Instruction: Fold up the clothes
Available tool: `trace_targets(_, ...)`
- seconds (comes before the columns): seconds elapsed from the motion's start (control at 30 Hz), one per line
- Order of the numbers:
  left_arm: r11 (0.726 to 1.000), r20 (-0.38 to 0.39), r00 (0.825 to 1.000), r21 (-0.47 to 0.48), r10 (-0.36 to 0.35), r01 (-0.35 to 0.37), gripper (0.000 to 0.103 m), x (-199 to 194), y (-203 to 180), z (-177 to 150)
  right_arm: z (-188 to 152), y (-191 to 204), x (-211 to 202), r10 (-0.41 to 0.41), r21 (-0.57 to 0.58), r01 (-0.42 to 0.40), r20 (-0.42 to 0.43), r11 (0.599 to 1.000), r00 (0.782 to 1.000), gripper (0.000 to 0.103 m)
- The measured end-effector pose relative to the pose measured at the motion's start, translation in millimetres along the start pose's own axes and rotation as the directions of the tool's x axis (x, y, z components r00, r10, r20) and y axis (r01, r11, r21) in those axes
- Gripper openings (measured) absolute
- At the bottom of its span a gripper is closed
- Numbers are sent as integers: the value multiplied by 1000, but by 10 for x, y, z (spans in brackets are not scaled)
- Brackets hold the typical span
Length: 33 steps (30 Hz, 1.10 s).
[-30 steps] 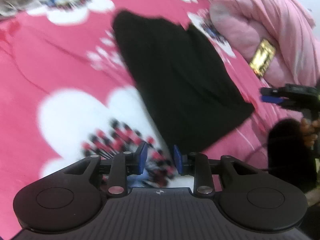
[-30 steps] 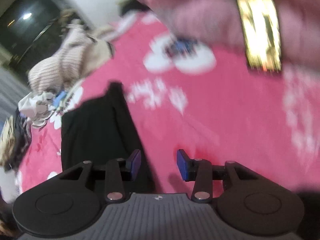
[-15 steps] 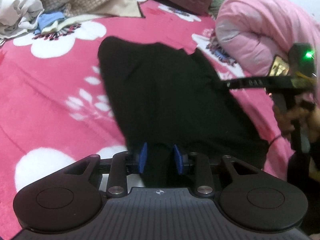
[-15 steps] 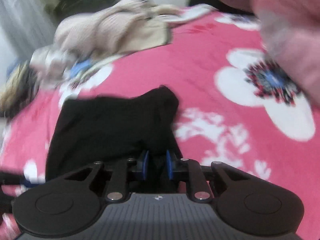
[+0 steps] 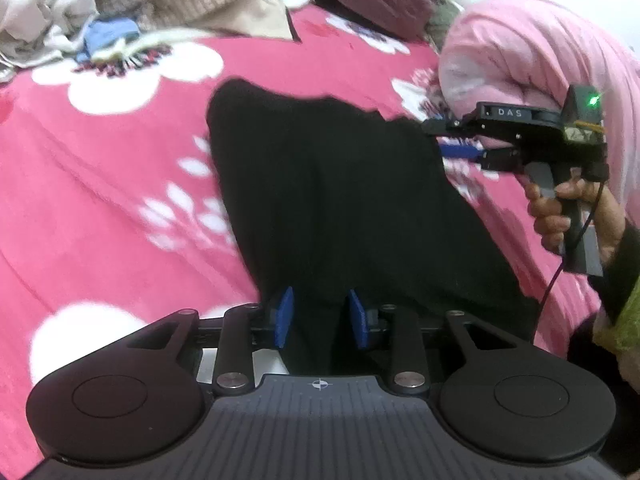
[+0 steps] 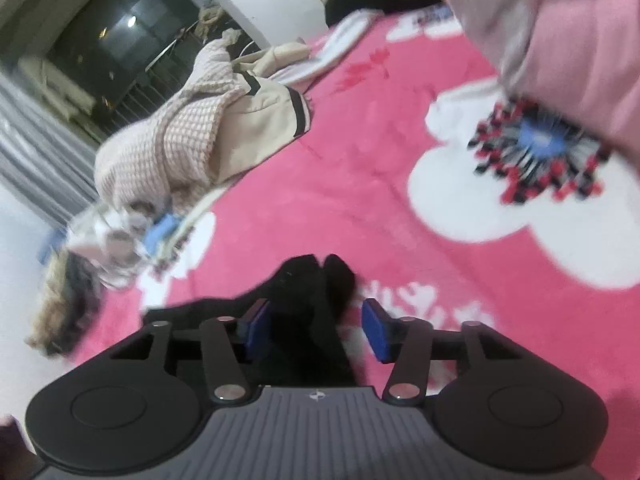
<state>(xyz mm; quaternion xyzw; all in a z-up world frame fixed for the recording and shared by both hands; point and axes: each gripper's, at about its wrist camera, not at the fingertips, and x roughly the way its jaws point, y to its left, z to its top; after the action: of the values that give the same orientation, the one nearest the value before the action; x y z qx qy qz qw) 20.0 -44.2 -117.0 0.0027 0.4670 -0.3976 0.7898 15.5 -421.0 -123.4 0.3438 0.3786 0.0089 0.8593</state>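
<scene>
Having parted since a moment ago, right gripper [image 6: 316,330] jaws release the black garment [image 5: 340,200]; left gripper [image 5: 320,320] jaws stand open, ending this fold.

Black linkage arms with silver screws and blue pads were seen on the left tongs [image 5: 320,322] and right tongs [image 6: 318,330]. At three o'clock, a green light, black cable and dark sleeve [image 5: 618,268] were visible.

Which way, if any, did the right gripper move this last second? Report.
Yes. Left wrist view: the right gripper went away from the camera, from below the rolled pink quilt to in front of it, by the black garment's far right corner.
</scene>
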Motion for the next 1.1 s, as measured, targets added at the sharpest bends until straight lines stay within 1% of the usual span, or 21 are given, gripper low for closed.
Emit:
trace_targets(0.07, 1000, 36, 999, -6, 23, -23, 36, -4, 37, 80, -8, 51, 28, -3, -41, 3, -5, 999, 1000, 54)
trace_targets(0.1, 999, 54, 998, -3, 41, -41, 40, 7, 54, 126, -12, 76, 42, -5, -62, 4, -8, 998, 1000, 54)
trace_targets(0.17, 996, 95, 991, 7, 90, -91, 44, 59, 96, 229, -21, 127, 71, -8, -103, 7, -13, 995, 1000, 54)
trace_targets(0.2, 994, 108, 989, 12, 102, -104, 44, 102, 126, 296, -25, 153, 85, -10, -124, 8, -16, 992, 1000, 52)
trace_targets(0.27, 992, 121, 985, 10, 121, -123, 44, 210, 194, 432, -36, 210, 108, -15, -169, 12, -18, 985, 1000, 42)
trace_targets(0.3, 992, 124, 984, -1, 125, -125, 44, 261, 232, 486, -53, 266, 97, -19, -211, 18, -4, 977, 1000, 31)
trace_targets(0.33, 992, 127, 984, -21, 123, -121, 44, 306, 273, 532, -73, 309, 95, -26, -244, 27, 5, 969, 1000, 24)
trace_targets(0.37, 993, 129, 985, -45, 116, -111, 44, 346, 312, 567, -91, 351, 107, -36, -275, 37, 8, 961, 999, 22)
trace_targets(0.43, 992, 134, 986, -96, 95, -82, 44, 405, 387, 615, -127, 421, 131, -59, -336, 59, 11, 940, 998, 11)
trace_targets(0.5, 989, 140, 987, -135, 76, -57, 43, 446, 436, 636, -154, 478, 143, -73, -384, 75, 21, 920, 997, 6)
trace_targets(0.53, 987, 145, 987, -151, 68, -46, 41, 458, 453, 641, -157, 494, 129, -62, -393, 68, 28, 917, 998, 5)
trace_targets(0.57, 986, 152, 986, -164, 64, -38, 34, 462, 465, 644, -148, 507, 98, -31, -392, 41, 31, 919, 999, 5)
trace_targets(0.6, 984, 159, 986, -177, 55, -26, 24, 455, 474, 641, -140, 519, 67, -1, -391, 14, 34, 920, 999, 5)
trace_targets(0.63, 981, 171, 985, -193, 41, -7, 20, 430, 493, 638, -130, 527, 34, 38, -385, -21, 36, 923, 999, 5)
trace_targets(0.7, 973, 198, 980, -228, 14, 32, 11, 358, 532, 631, -86, 475, -17, 177, -331, -159, 24, 930, 984, 5)
trace_targets(0.77, 964, 231, 973, -260, 4, 57, 11, 255, 567, 605, -40, 398, -35, 299, -270, -283, 18, 920, 954, 5)
trace_targets(0.8, 959, 248, 969, -275, 1, 70, 11, 203, 584, 591, -27, 332, 16, 310, -243, -298, 11, 923, 951, 5)
trace_targets(0.87, 953, 252, 968, -294, 9, 68, 10, 174, 630, 558, -2, 200, 117, 334, -187, -329, -1, 926, 942, 5)
trace_targets(0.97, 943, 242, 970, -327, 20, 63, 11, 207, 687, 534, 36, 3, 269, 371, -102, -371, -18, 923, 928, 5)
trace_targets(1.07, 931, 236, 972, -359, 19, 69, 11, 237, 736, 530, 74, -194, 421, 408, -15, -409, -30, 912, 912, 5)
trace_targets(1.1, 931, 235, 972, -359, 21, 67, 11, 250, 742, 538, 86, -260, 471, 421, 14, -421, -34, 907, 906, 5)
